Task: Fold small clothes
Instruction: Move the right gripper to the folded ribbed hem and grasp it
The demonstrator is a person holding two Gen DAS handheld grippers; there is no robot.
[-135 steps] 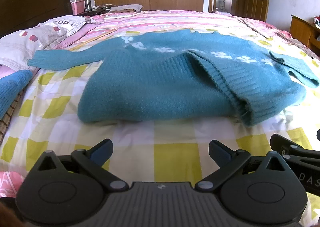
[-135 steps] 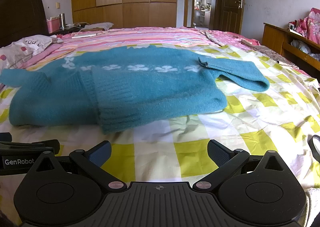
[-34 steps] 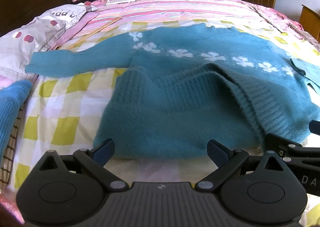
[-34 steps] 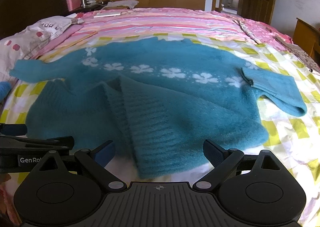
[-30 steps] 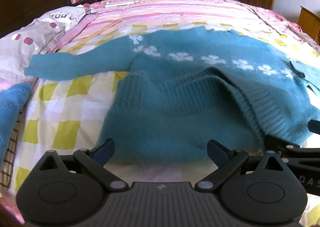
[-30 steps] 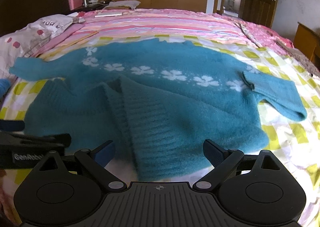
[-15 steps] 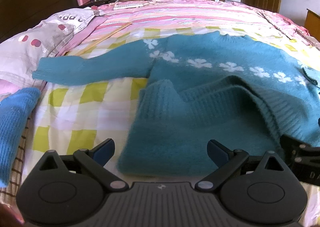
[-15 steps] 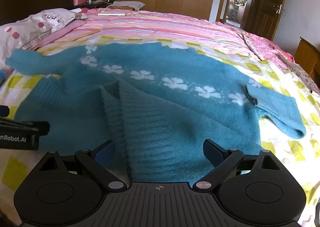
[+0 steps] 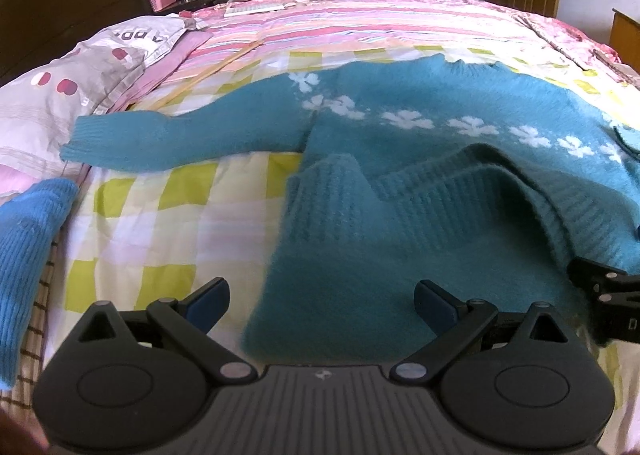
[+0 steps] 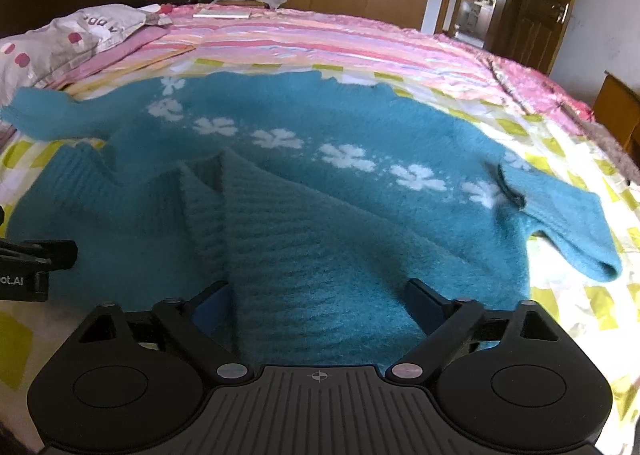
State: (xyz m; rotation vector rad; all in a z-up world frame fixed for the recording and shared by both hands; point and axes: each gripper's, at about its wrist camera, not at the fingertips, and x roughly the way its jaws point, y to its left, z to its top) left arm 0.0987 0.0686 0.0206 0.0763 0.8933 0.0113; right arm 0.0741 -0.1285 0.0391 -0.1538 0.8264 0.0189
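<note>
Teal sweater (image 9: pixel 420 191) lies spread on the bed (image 9: pixel 168 215), hem bunched and folded up, one sleeve stretched toward the pillow (image 9: pixel 76 83). Left gripper (image 9: pixel 322 305) is wide apart over the sweater's lower left corner, gripping nothing. Right gripper (image 10: pixel 318 301) jaws, just closing slightly, gape over the ribbed hem, pads not pressing.

1. The bed (image 9: pixel 168 215) shows bare checked cover left of the sweater (image 9: pixel 400 255); a hand-held gripper could pass there.
2. That strip is bounded by the outstretched sleeve (image 9: pixel 160 139) beyond, the pillow (image 9: pixel 60 95) behind it, and a blue knit (image 9: pixel 24 255) at the bed's edge.
3. In the right wrist view, open cover lies right of the folded sleeve (image 10: pixel 568 223); the striped quilt (image 10: pixel 320 43) beyond is largely free.
</note>
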